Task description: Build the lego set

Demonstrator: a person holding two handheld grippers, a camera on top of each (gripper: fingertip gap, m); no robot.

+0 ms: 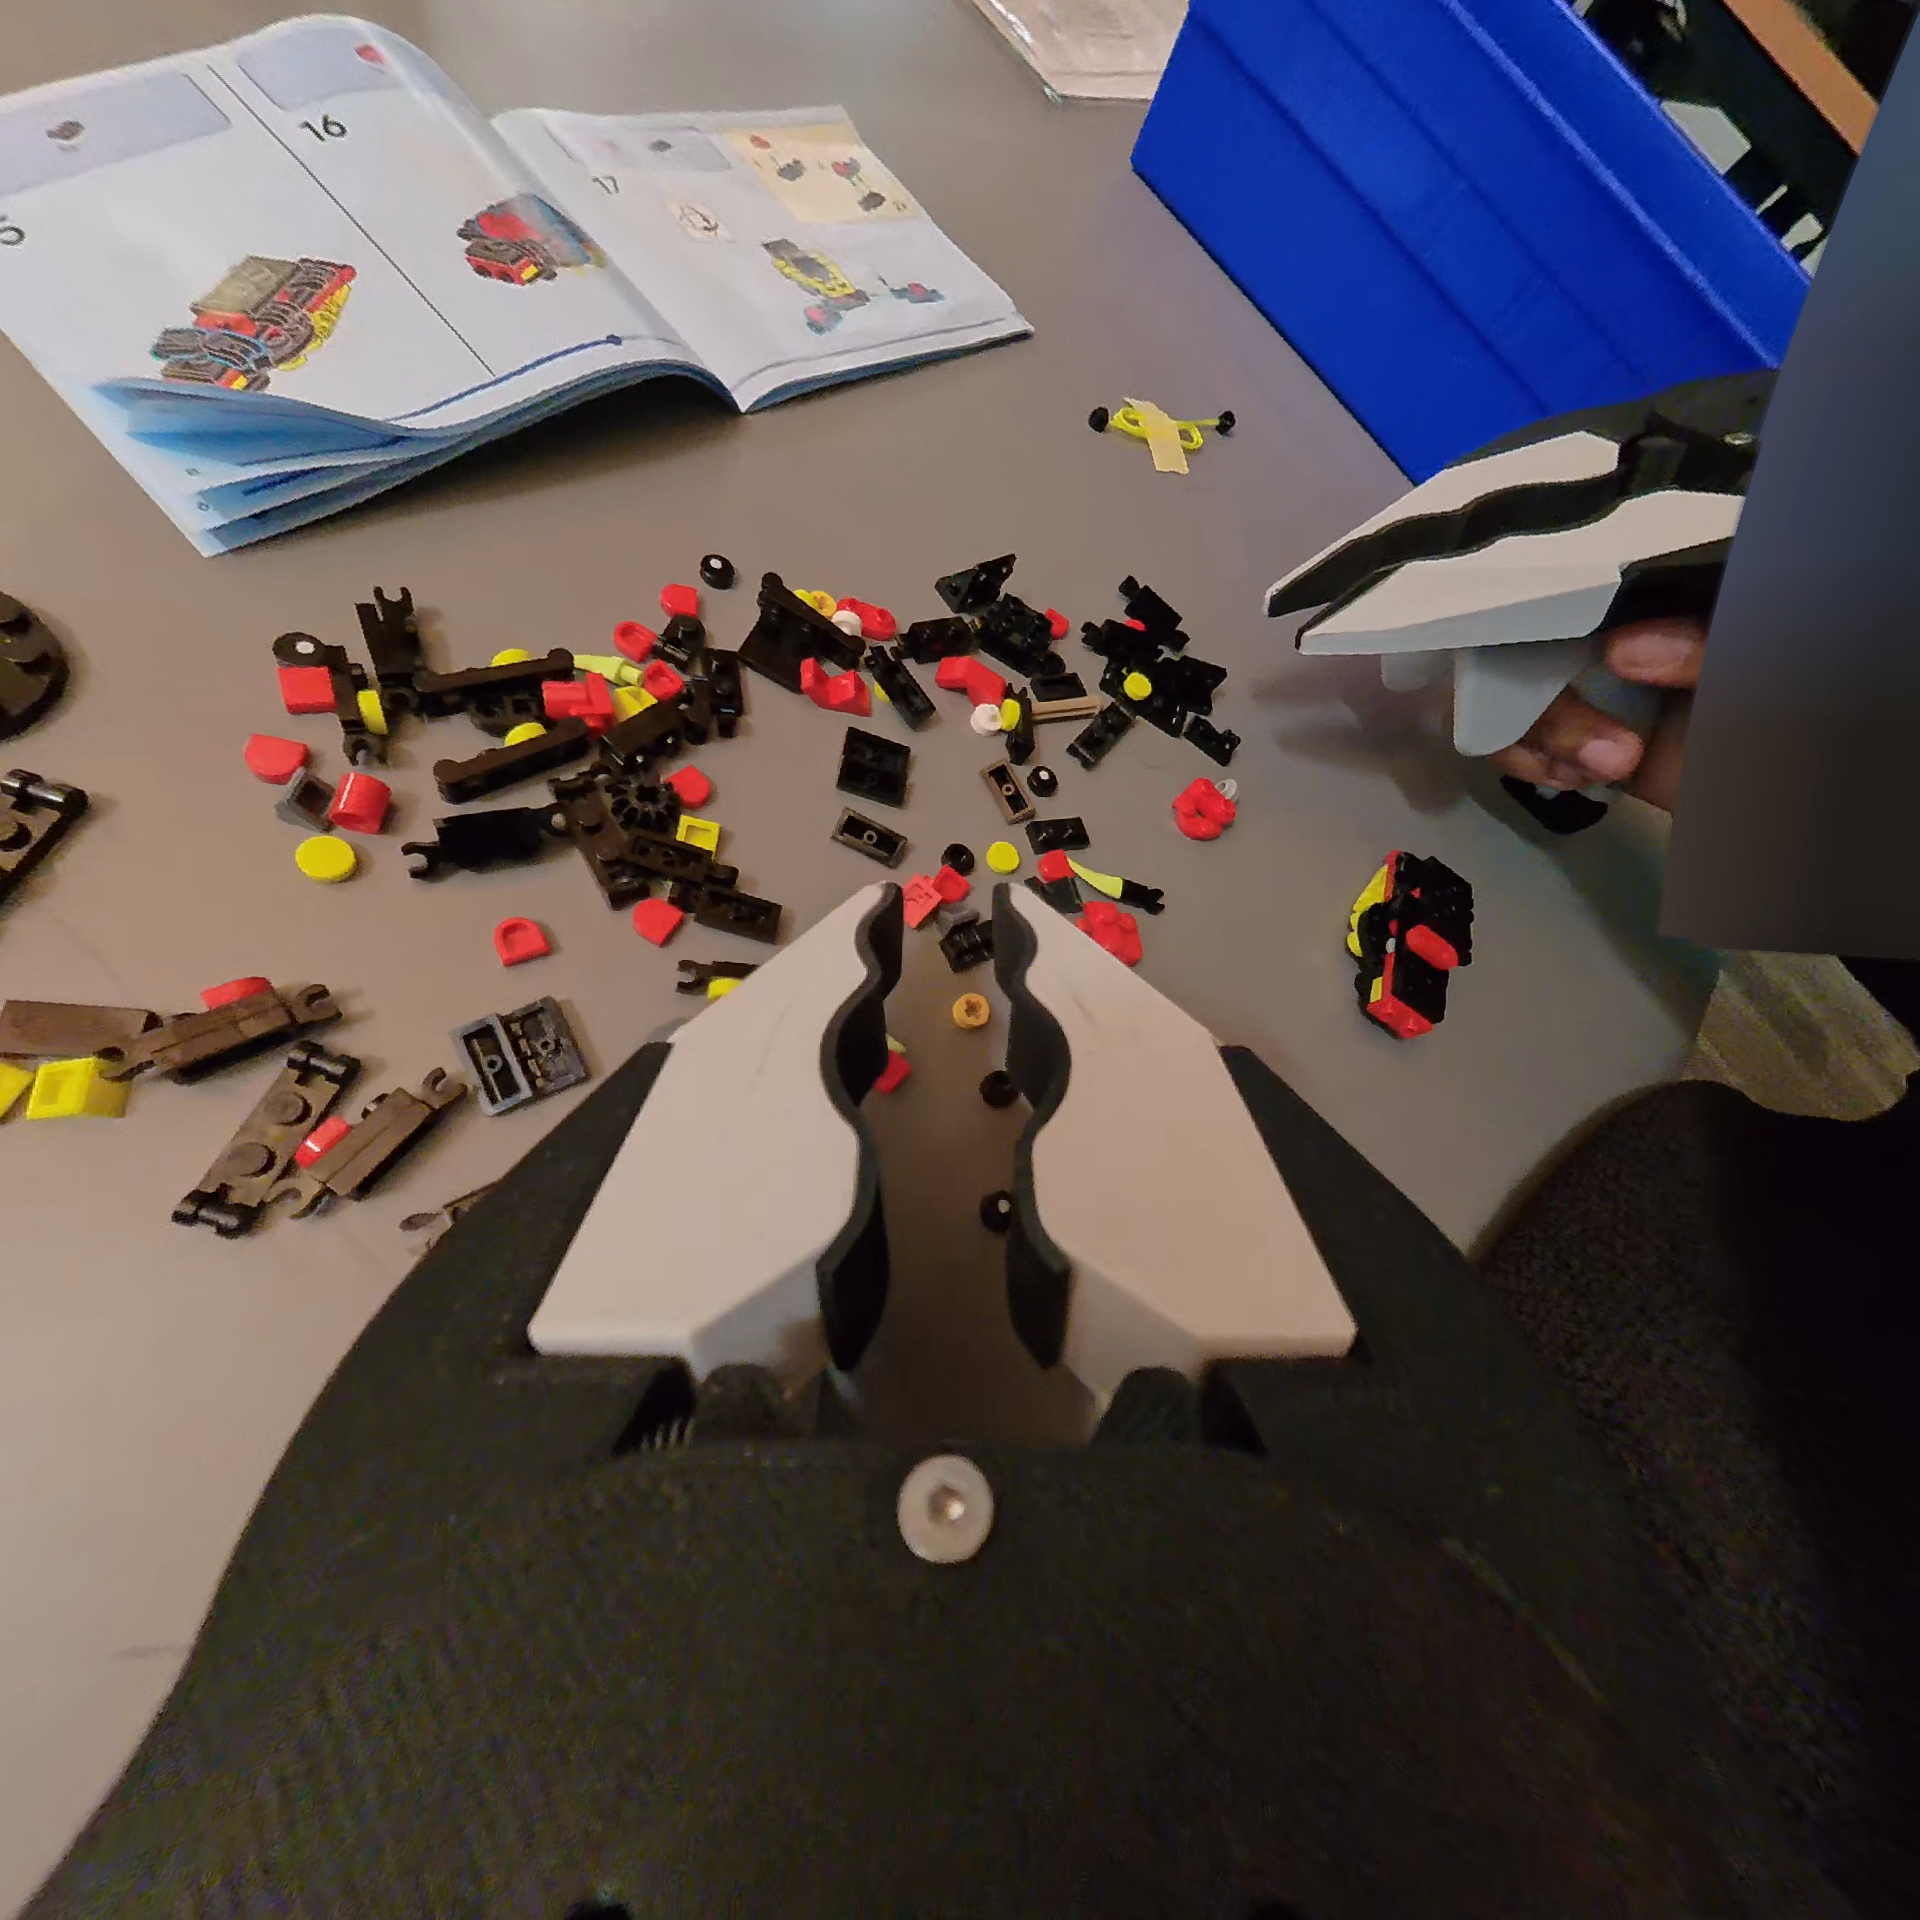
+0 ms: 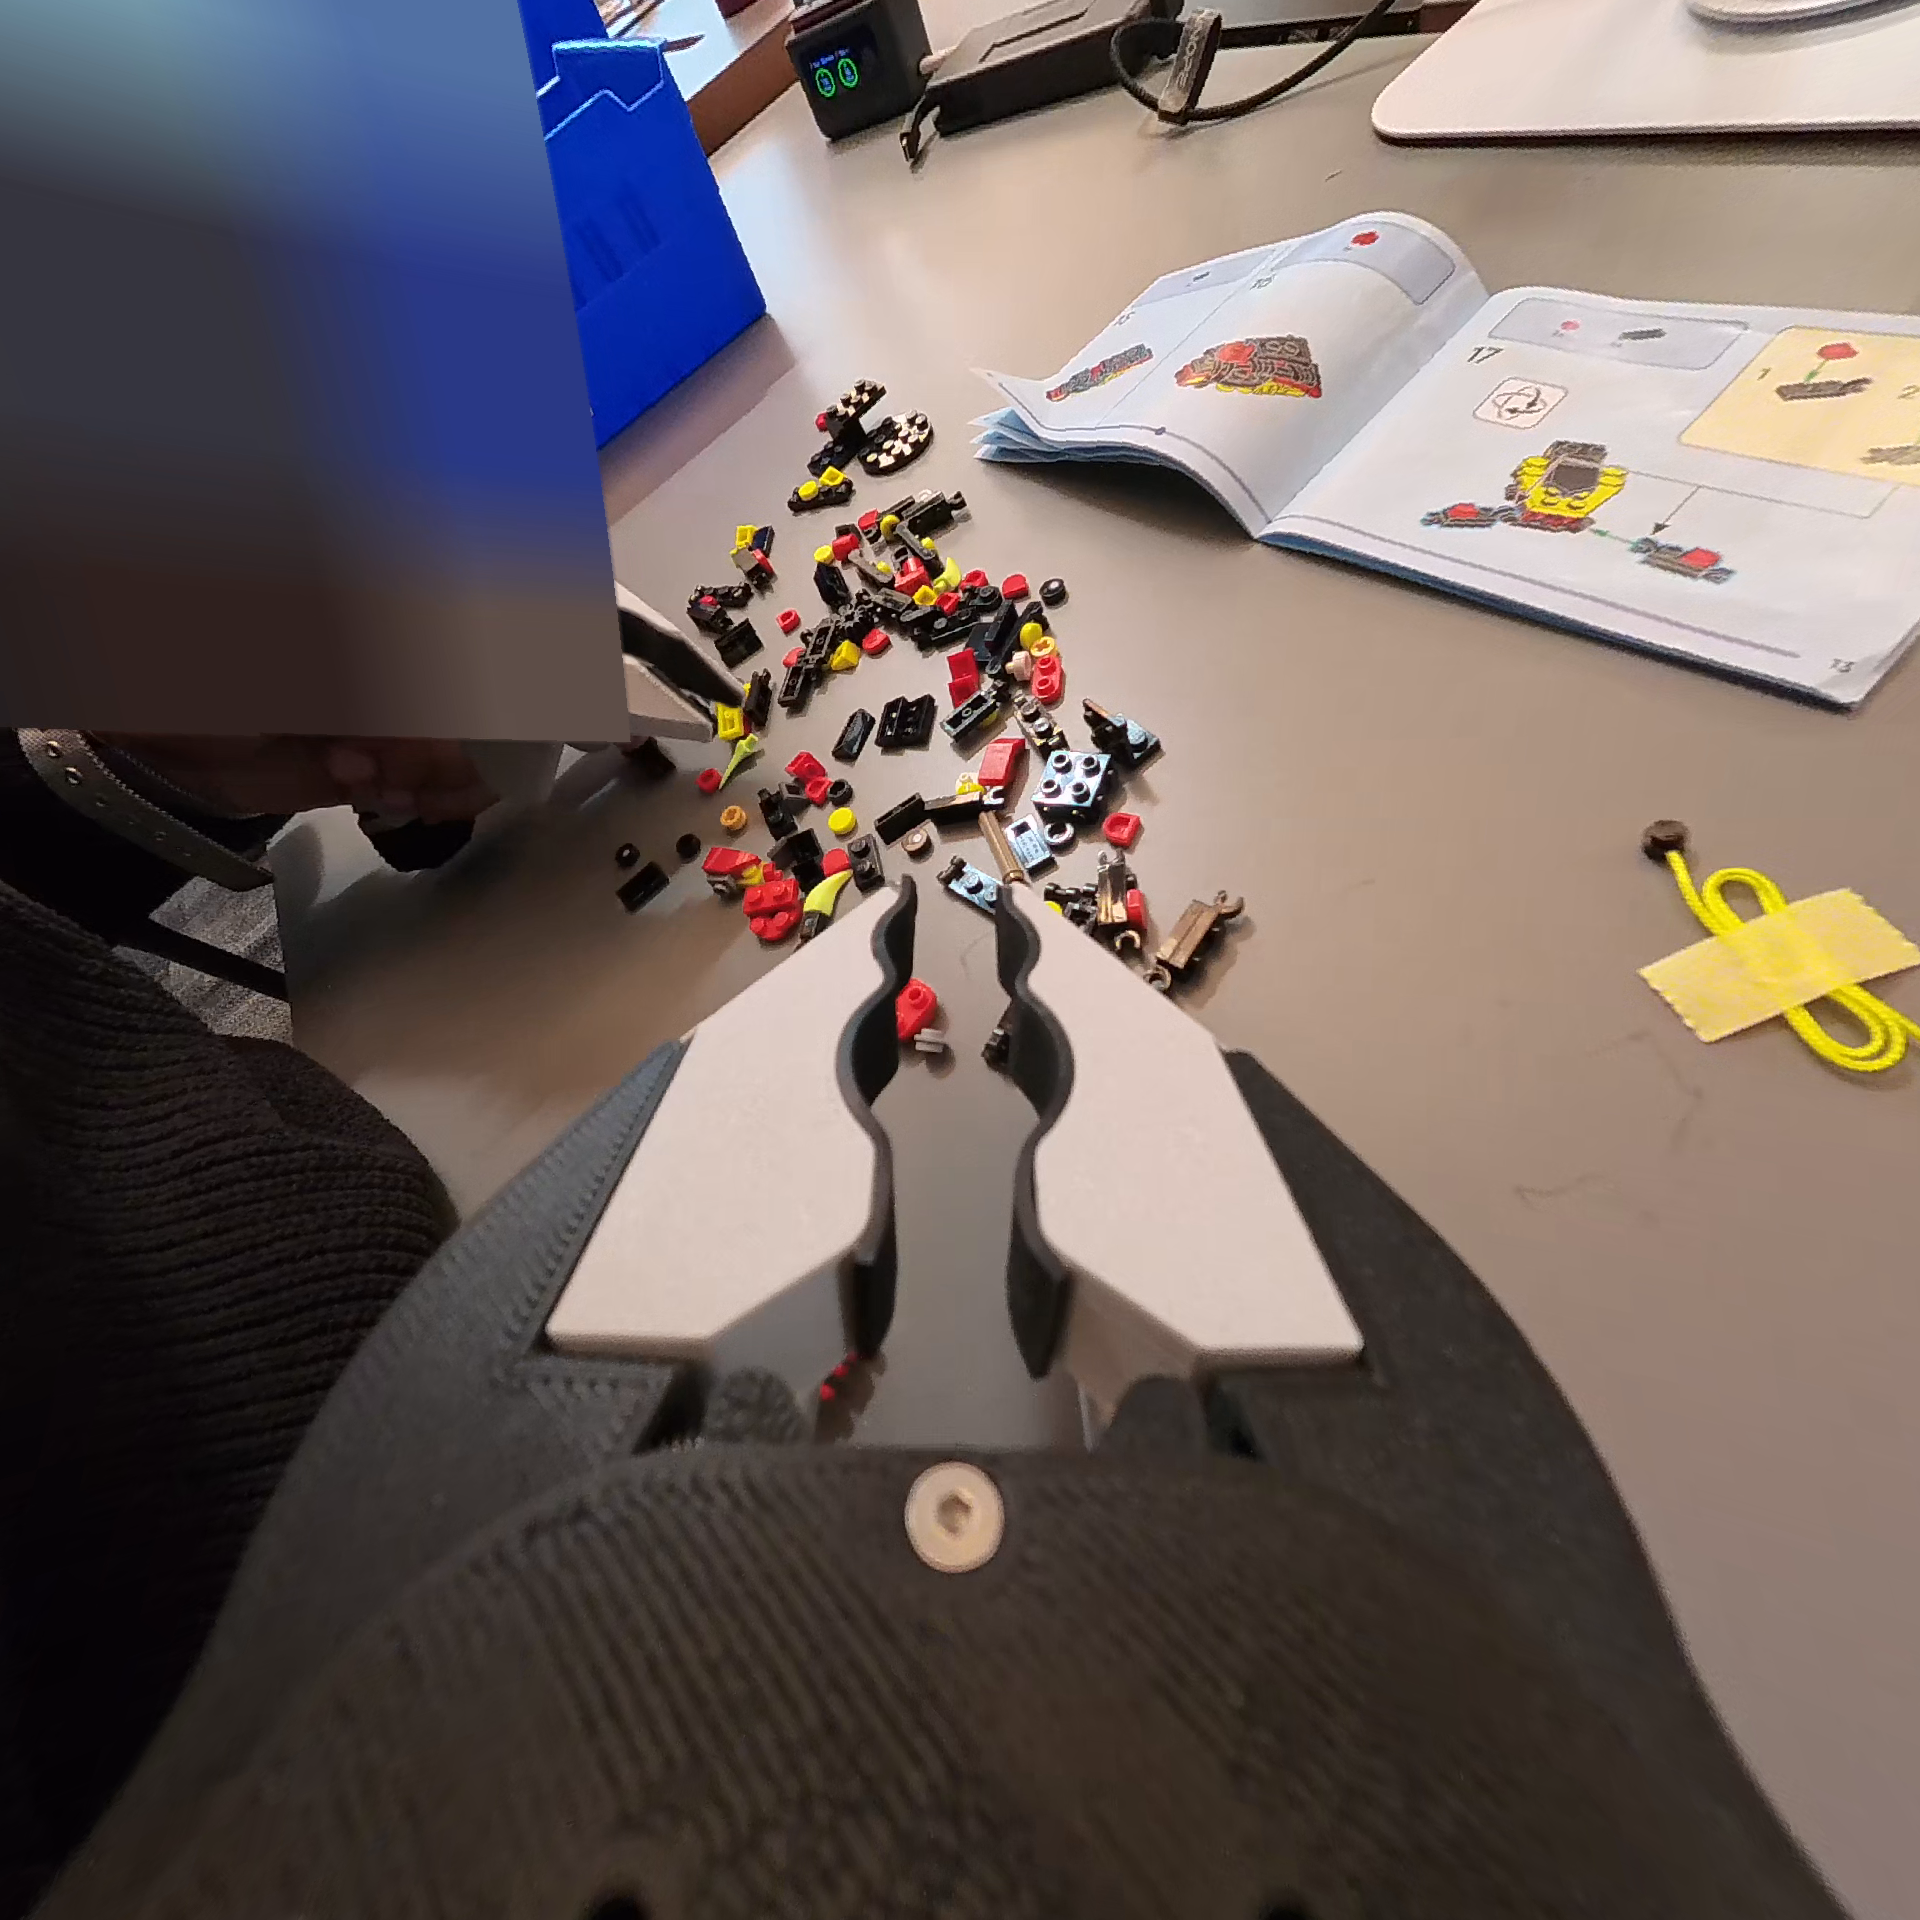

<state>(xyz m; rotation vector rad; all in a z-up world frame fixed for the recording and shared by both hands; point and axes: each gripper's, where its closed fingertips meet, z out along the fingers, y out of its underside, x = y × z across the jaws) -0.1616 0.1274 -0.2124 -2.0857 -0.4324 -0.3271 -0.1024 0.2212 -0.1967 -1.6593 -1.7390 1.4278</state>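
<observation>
Left wrist view: left tool slightly parted, unladen, above scattered toy bricks.

Open instruction booklet on the grey tabletop: large printed step numbers at the head of its panels, dark on pale blue, legible in both wrist views. Smaller digits sit inside the yellow inset box on the right-hand page, and a small page number is in that page's outer corner. A round-arrow sign in a white box sits beside one step number.

Small black device at the far edge: lit screen with two green ring symbols, characters too small to make out.

Dark strap beside it: pale lettering, blurred.

Printed sheet by the blue bin: print unreadable.
</observation>
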